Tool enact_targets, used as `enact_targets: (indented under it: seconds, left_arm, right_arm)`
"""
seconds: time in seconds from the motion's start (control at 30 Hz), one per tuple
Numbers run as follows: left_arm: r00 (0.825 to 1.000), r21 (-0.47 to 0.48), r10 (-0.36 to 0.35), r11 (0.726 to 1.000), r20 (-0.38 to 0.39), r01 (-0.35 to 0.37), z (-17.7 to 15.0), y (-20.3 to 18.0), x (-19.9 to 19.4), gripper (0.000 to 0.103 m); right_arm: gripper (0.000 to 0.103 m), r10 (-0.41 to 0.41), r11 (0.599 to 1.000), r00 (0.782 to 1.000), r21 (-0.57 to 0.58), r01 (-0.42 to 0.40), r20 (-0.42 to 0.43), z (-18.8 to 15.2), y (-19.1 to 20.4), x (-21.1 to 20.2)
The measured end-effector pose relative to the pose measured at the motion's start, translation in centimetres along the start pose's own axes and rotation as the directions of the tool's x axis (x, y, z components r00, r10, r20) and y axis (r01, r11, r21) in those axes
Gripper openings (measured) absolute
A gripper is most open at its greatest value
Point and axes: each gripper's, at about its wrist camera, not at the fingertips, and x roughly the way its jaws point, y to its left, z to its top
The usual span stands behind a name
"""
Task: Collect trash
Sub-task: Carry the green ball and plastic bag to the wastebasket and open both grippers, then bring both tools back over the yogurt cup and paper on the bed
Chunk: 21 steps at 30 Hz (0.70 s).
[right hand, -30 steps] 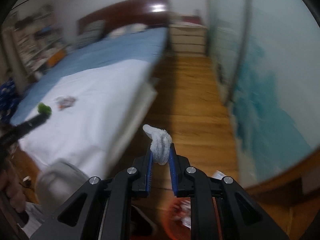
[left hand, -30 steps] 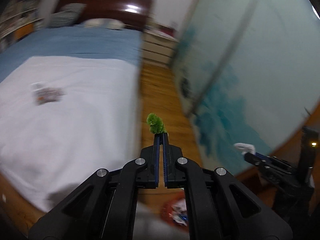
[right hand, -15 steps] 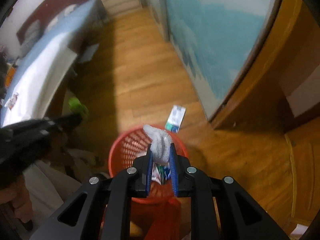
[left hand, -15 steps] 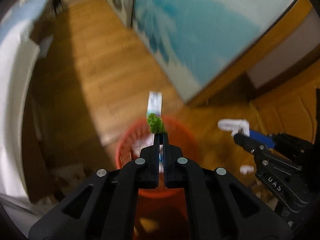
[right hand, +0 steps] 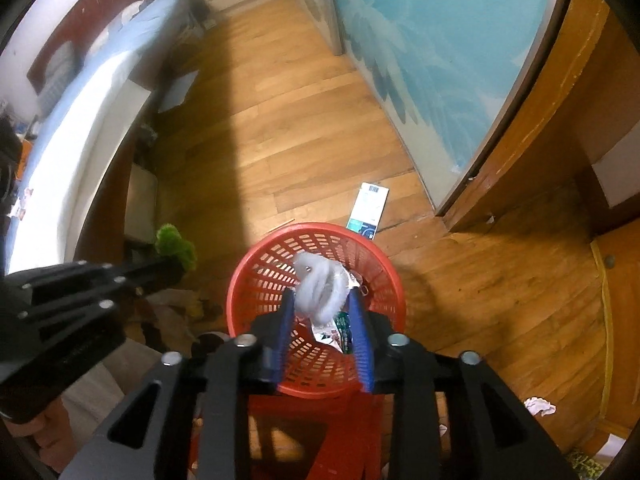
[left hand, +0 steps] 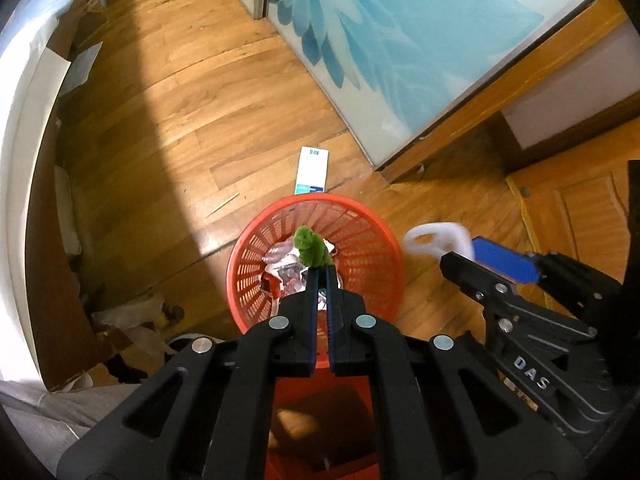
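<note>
A red mesh trash basket [left hand: 360, 224] stands on the wooden floor, with wrappers inside; it also shows in the right wrist view [right hand: 276, 248]. My left gripper [left hand: 319, 274] is shut on a green fuzzy piece [left hand: 310, 246] and holds it above the basket. My right gripper [right hand: 322, 300] is above the basket with its jaws spread apart; a white fuzzy piece [right hand: 320, 288] sits loose between them, blurred. The white piece [left hand: 436, 238] and right gripper show at the right of the left wrist view. The green piece [right hand: 176, 246] shows at the left of the right wrist view.
A flat blue-and-white carton [left hand: 313, 170] lies on the floor just beyond the basket. A bed [right hand: 80, 120] runs along the left. A glass door with a blue flower print [left hand: 400, 32] is at the right. Crumpled paper [right hand: 538, 406] lies at the lower right.
Both grippers swung from facing the bed down to over the red basket. The right jaws have spread apart around the white piece. The left stays shut on the green piece.
</note>
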Motion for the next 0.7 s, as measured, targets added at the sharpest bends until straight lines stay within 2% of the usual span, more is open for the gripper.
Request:
enact_targets:
  seconds: [0.03, 0.07, 0.1, 0.13, 0.33, 0.53, 0.6, 0.7]
  left_arm:
    - [1.000, -0.004, 0.012, 1.000, -0.006, -0.012, 0.0, 0.1, 0.2, 0.013]
    - [1.000, -0.009, 0.019, 1.000, -0.008, -0.019, 0.1, 0.2, 0.3, 0.032]
    - [1.000, -0.012, 0.025, 1.000, -0.005, -0.025, 0.0, 0.3, 0.2, 0.040]
    - [1.000, -0.013, 0.026, 1.000, 0.006, -0.026, 0.0, 0.2, 0.0, 0.054]
    - [0.999, -0.016, 0.036, 0.999, 0.027, -0.035, -0.1, 0.2, -0.5, 0.055]
    - [0.993, -0.088, 0.034, 0.996, 0.111, -0.024, 0.0, 1.6, -2.2, 0.055]
    - [0.988, -0.107, 0.039, 0.994, 0.147, -0.024, 0.0, 2.0, -3.0, 0.055]
    - [0.975, -0.141, 0.045, 0.990, 0.220, -0.014, -0.3, 2.7, -4.8, 0.055]
  right_arm:
    - [0.045, -0.010, 1.000, 1.000, 0.001, 0.010, 0.003, 0.0, 0.0, -0.1]
    - [0.046, -0.019, 1.000, 1.000, 0.001, 0.019, 0.001, 0.1, 0.0, -0.1]
    - [0.048, -0.022, 1.000, 1.000, 0.004, 0.022, -0.001, 0.1, 0.0, -0.2]
    - [0.049, -0.024, 1.000, 1.000, 0.006, 0.024, 0.003, 0.1, 0.0, -0.3]
    - [0.061, -0.029, 1.000, 0.999, 0.012, 0.029, 0.029, 0.3, 0.1, -0.9]
    - [0.063, -0.019, 1.000, 0.998, 0.015, 0.018, 0.060, 1.0, 0.5, -1.9]
    - [0.069, -0.021, 1.000, 0.997, 0.009, 0.021, 0.071, 1.2, 0.8, -2.2]
    - [0.072, -0.007, 1.000, 0.997, 0.003, 0.007, 0.080, 1.7, 1.5, -2.8]
